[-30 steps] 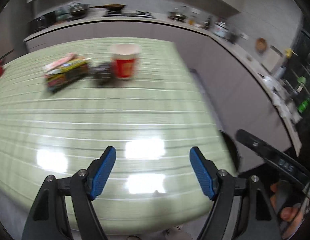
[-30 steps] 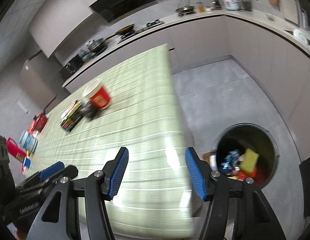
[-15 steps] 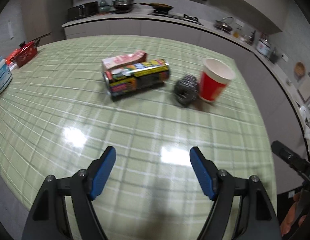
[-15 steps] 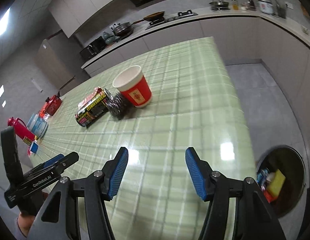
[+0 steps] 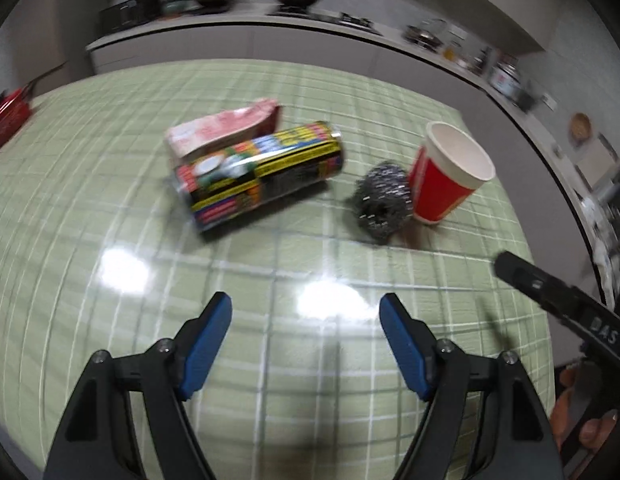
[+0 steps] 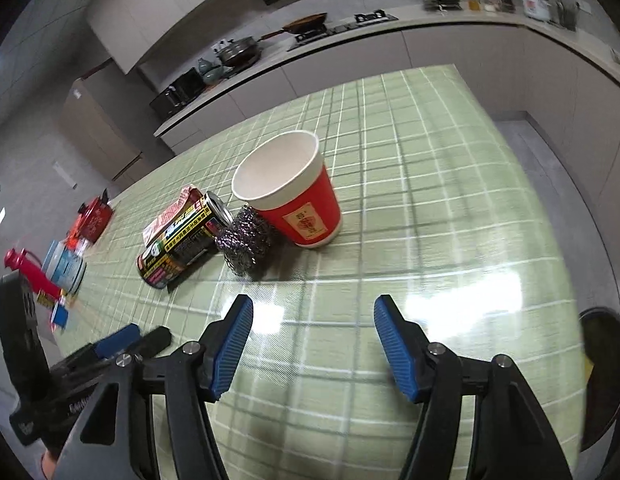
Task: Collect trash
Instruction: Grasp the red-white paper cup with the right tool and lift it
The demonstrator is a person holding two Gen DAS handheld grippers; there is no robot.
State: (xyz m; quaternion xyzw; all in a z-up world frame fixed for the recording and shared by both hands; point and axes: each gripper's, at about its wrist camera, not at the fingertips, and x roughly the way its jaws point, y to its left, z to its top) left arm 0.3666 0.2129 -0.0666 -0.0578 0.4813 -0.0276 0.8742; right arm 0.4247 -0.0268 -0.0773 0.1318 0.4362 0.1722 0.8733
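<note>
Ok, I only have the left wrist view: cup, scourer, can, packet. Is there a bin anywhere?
Observer: Yes, a dark round bin on the floor, beyond the table's right edge.
Operator: Are the right tongs empty?
Observer: Yes; the right tongs are opening, nothing between them.
Operator: Anything else on the table?
Observer: A blue-and-white tub and a red bottle at its left end.
</note>
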